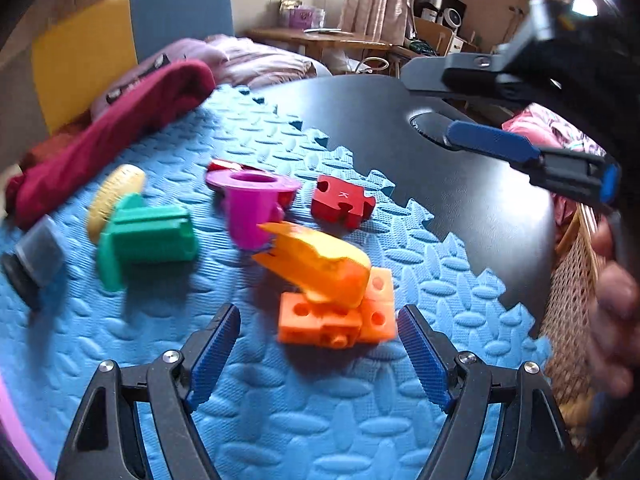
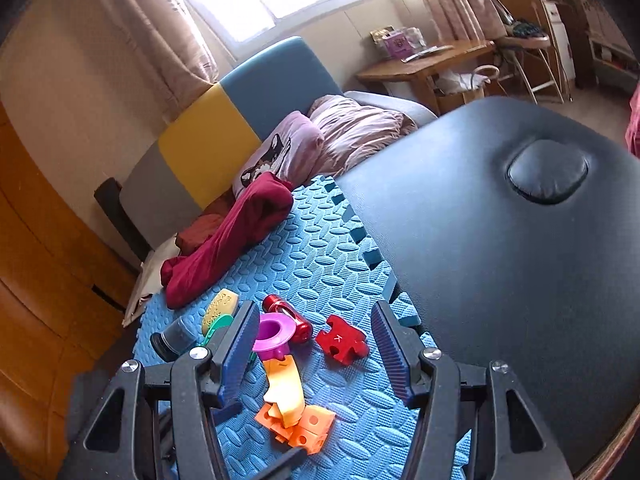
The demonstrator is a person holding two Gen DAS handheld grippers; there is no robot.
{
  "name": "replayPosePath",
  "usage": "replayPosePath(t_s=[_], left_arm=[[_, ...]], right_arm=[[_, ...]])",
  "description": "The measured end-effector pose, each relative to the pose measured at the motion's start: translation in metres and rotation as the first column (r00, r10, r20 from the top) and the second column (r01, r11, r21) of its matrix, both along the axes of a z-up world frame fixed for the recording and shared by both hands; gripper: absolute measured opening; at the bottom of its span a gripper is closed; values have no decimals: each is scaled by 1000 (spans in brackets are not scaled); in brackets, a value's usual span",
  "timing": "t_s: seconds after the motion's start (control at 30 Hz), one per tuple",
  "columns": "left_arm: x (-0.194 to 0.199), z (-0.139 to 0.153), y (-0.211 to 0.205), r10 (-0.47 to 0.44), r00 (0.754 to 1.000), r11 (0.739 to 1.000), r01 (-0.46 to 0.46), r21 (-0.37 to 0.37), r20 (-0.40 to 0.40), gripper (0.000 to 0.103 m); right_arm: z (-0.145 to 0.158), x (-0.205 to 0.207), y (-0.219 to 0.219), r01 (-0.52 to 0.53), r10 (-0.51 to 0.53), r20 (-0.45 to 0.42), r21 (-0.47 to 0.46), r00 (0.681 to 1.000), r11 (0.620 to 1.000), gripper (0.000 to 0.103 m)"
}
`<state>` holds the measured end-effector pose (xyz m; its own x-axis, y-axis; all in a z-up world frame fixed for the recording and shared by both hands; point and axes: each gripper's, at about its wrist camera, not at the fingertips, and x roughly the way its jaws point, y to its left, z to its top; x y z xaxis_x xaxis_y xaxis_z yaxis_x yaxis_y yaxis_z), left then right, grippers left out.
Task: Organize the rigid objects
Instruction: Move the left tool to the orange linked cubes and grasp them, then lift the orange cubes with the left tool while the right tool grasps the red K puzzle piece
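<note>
Rigid toy pieces lie scattered on the blue embossed foam mat (image 1: 120, 340) that covers part of the black padded bench (image 1: 460, 200). Nearest our left tool (image 1: 318, 342) sits a cluster of orange plastic cubes with round holes (image 1: 336, 320), and a curved orange-yellow plastic piece (image 1: 320, 264) leans on top of it. Farther out we see a magenta plastic funnel-shaped cup (image 1: 252, 200), a red wooden jigsaw block marked K (image 1: 342, 200), a green ribbed plastic block (image 1: 148, 236), a yellow ridged oval piece (image 1: 114, 196) and a grey cylinder with a black cap (image 1: 34, 256) at the far left. A crumpled maroon cloth (image 1: 120, 128) lies along the mat's far edge.

Our left tool stands open and empty, its blue pads on either side of the orange cubes but not touching them. Our right tool (image 2: 314, 344) is also open and holds nothing, hovering above the pile.

We judge the step in hand to be a grasp of the orange cluster. To do it well, we should lower the left tool squarely, close on the cubes' flat faces, and mind the curved piece, which looks loosely perched and could slide off.
</note>
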<state>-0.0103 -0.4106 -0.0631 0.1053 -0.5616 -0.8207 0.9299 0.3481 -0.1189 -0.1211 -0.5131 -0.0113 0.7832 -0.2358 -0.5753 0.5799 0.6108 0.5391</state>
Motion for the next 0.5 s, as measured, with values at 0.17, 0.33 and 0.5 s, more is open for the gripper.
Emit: replayPosePath(t_s=[0.17, 0.33, 0.5], left_arm=[[-3, -6, -7, 29, 999, 1000, -29, -12, 24, 62], [6, -5, 22, 68, 997, 997, -69, -35, -18, 62], [5, -4, 72, 130, 991, 990, -130, -51, 3, 62]], right_arm=[[-3, 1, -2, 3, -3, -7, 17, 1000, 1000, 59], [-5, 5, -2, -7, 7, -27, 19, 1000, 1000, 59], [-6, 13, 3, -27, 27, -73, -6, 997, 1000, 59]])
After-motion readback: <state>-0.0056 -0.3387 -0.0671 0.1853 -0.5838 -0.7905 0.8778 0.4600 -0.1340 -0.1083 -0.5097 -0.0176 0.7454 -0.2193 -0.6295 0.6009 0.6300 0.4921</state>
